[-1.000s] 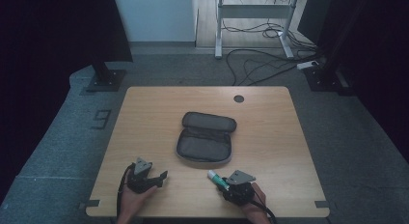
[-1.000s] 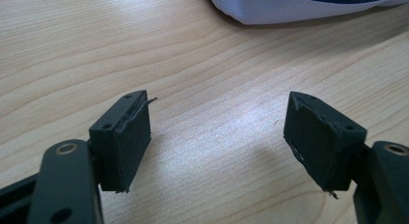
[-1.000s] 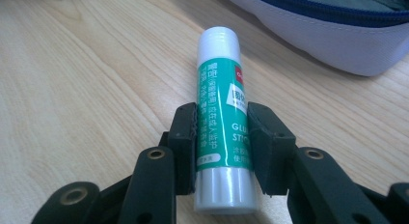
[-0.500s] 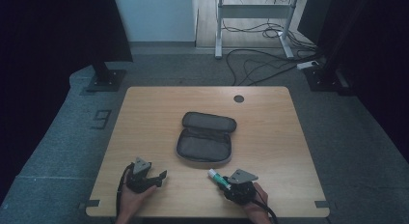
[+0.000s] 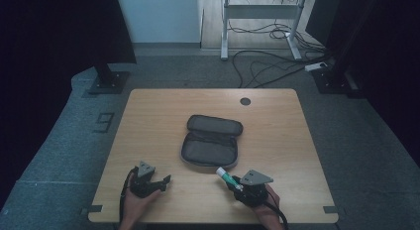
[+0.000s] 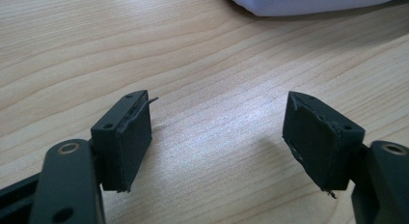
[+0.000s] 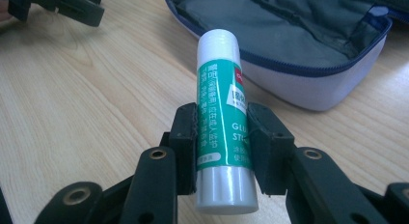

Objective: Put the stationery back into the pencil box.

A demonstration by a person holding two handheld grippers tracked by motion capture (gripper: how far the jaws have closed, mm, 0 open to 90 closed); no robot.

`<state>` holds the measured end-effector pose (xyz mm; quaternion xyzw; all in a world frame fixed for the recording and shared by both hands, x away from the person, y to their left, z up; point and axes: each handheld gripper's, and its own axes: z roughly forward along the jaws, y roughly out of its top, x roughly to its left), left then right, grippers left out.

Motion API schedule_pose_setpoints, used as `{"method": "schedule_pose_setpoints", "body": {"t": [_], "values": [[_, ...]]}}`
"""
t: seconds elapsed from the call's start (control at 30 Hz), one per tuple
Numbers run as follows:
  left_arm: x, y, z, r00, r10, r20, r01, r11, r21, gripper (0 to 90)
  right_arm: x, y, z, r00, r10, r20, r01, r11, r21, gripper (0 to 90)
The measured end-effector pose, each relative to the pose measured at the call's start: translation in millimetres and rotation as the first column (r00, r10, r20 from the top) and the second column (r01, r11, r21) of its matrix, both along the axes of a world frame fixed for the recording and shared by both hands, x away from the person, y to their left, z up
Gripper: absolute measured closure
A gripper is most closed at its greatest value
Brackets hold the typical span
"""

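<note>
Nearest the table's (image 5: 297,141) front edge, at about five o'clock, the right gripper (image 7: 223,132) has its jaws clamped on a green-and-white glue stick (image 7: 223,118), cap pointing toward eleven o'clock; at seven o'clock the left gripper (image 6: 217,137) rests low over bare wood, jaws wide apart with nothing between them. Farther off, at the tabletop's centre, an open zip pouch (image 5: 210,141) lies flat, just beyond the stick's cap.

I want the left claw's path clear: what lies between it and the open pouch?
Bare wood table, per the left gripper view: the left claw stands open, the pouch beyond.
</note>
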<state>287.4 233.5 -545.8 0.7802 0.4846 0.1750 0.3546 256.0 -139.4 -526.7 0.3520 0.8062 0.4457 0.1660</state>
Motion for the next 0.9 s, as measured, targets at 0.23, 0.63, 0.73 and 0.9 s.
{"method": "schedule_pose_setpoints", "body": {"t": [0.23,0.63,0.73,0.9], "values": [[0.6,-0.7,-0.5,0.9999,0.006,-0.011,-0.006,0.9999,0.012,26.6,2.9,1.5,8.8,0.9997,0.004,0.024,-0.004,0.9999,0.009,64.7],[-0.4,-7.0,-1.1,1.0,0.003,0.003,-0.003,0.9975,0.07,26.6,11.2,4.8,17.3,0.999,0.003,0.044,-0.004,0.9998,0.019,64.8],[-0.2,-7.3,-1.1,1.0,0.003,0.004,-0.004,0.9975,0.071,26.5,14.7,5.4,19.4,0.9988,0.001,0.048,-0.002,0.9997,0.026,64.7],[0.1,-7.5,-1.1,1.0,0.003,0.003,-0.003,0.9974,0.072,26.5,20.4,7.1,23.1,0.9986,-0.001,0.054,-0.001,0.9994,0.034,64.8]]}}
